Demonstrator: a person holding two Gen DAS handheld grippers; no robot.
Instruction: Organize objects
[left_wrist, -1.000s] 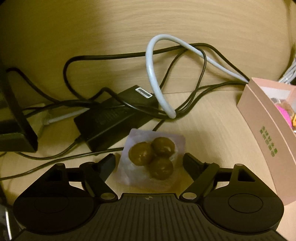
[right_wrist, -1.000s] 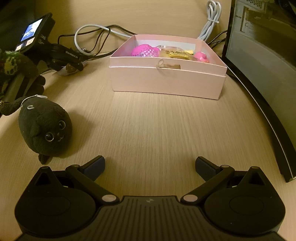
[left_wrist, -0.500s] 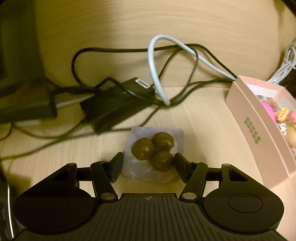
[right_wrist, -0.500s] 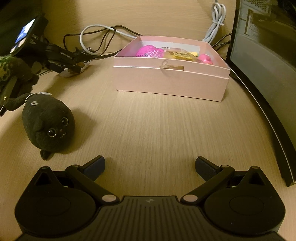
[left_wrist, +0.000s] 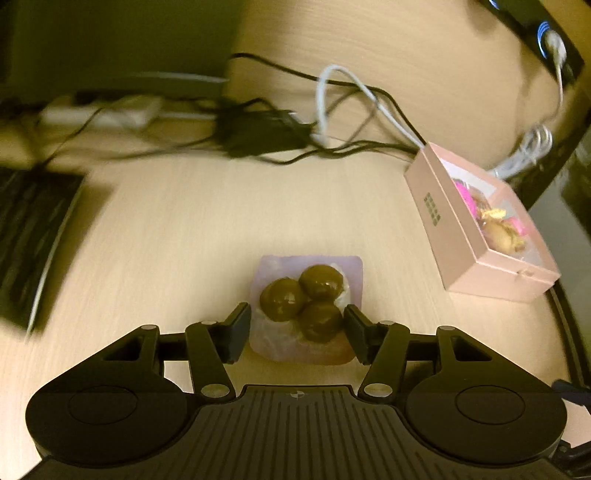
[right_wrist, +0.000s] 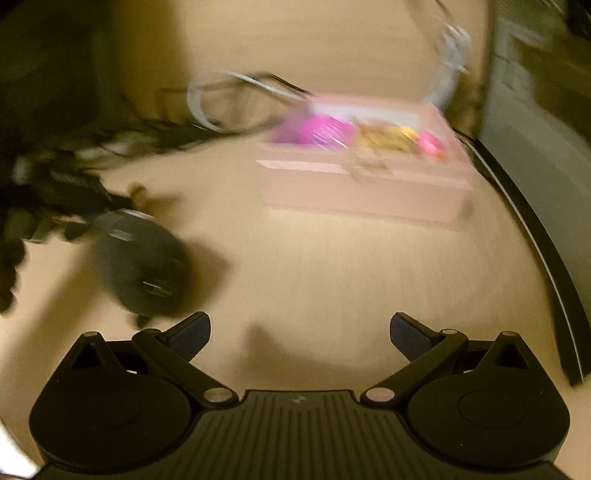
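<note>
My left gripper (left_wrist: 297, 334) is shut on a clear packet of three brown chocolate balls (left_wrist: 306, 295), held above the wooden desk. The pink open box (left_wrist: 476, 225) with pink and yellow items stands to the right. In the blurred right wrist view my right gripper (right_wrist: 299, 334) is open and empty above the desk. A black plush toy (right_wrist: 142, 262) lies to its left, and the pink box (right_wrist: 365, 173) stands ahead.
Tangled black and white cables (left_wrist: 332, 110) and a black power adapter (left_wrist: 258, 129) lie at the back of the desk. A dark keyboard (left_wrist: 29, 229) is at the left. A dark monitor (right_wrist: 535, 166) stands along the right edge.
My left gripper closed on the chocolate packet, lifted it and pulled it back from the cables. My right gripper has swung left toward the plush toy; its view is blurred.
</note>
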